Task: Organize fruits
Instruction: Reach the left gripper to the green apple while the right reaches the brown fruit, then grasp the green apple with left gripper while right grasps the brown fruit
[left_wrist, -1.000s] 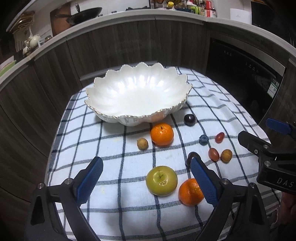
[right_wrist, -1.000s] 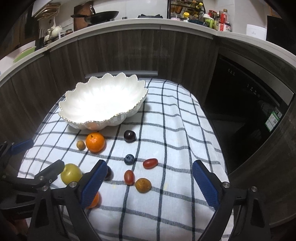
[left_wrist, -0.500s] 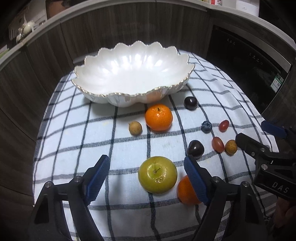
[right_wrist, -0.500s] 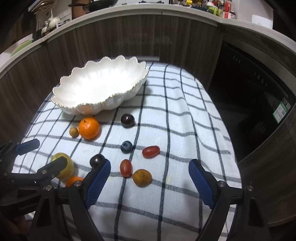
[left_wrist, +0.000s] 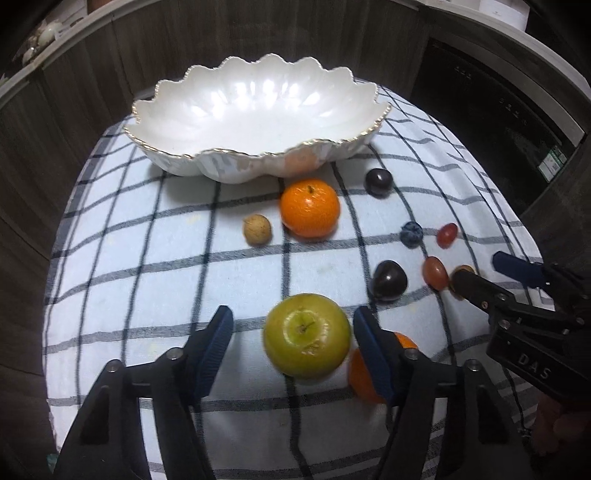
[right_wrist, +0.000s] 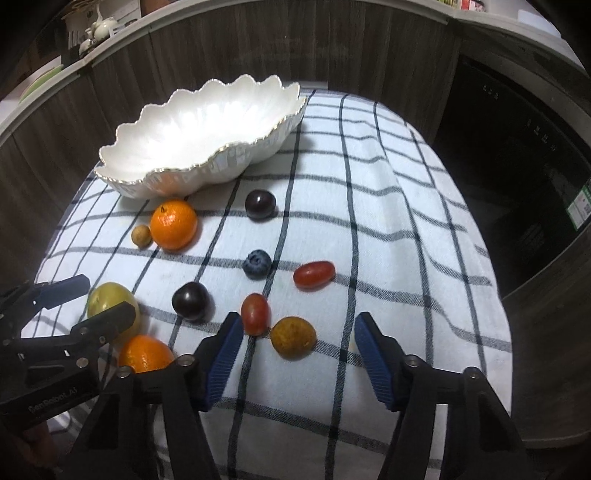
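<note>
Left gripper (left_wrist: 291, 332) fingers apart, straddling the green apple (left_wrist: 307, 335); right pad looks just beside the apple's right side, left pad clear of it, not clamped. Apple sits on the checked cloth (left_wrist: 147, 258) covering the desk, near edge, with an orange (left_wrist: 369, 365) just behind the right finger, partly hidden. Right gripper (right_wrist: 299, 343) fingers also wide apart, hovering over the small yellow-brown fruit (right_wrist: 293, 336), nothing gripped. Just left of that fruit: a red grape (right_wrist: 255, 314), near the left finger tip. Second red grape (right_wrist: 314, 274) farther and to the right, blueberry (right_wrist: 257, 263) to its left, dark plum (right_wrist: 190, 301) near-left of the blueberry, another dark plum (right_wrist: 260, 204) farther back. White scalloped bowl (left_wrist: 255, 110) at the far side of the cloth, gold rim, no fruit inside. Second orange (left_wrist: 309, 207) just in front of the bowl, small tan round fruit (left_wrist: 257, 229) just left of it, apart. All fruit on the cloth, outside the bowl. Dark wood cabinet fronts (left_wrist: 92, 92) behind the desk.
</note>
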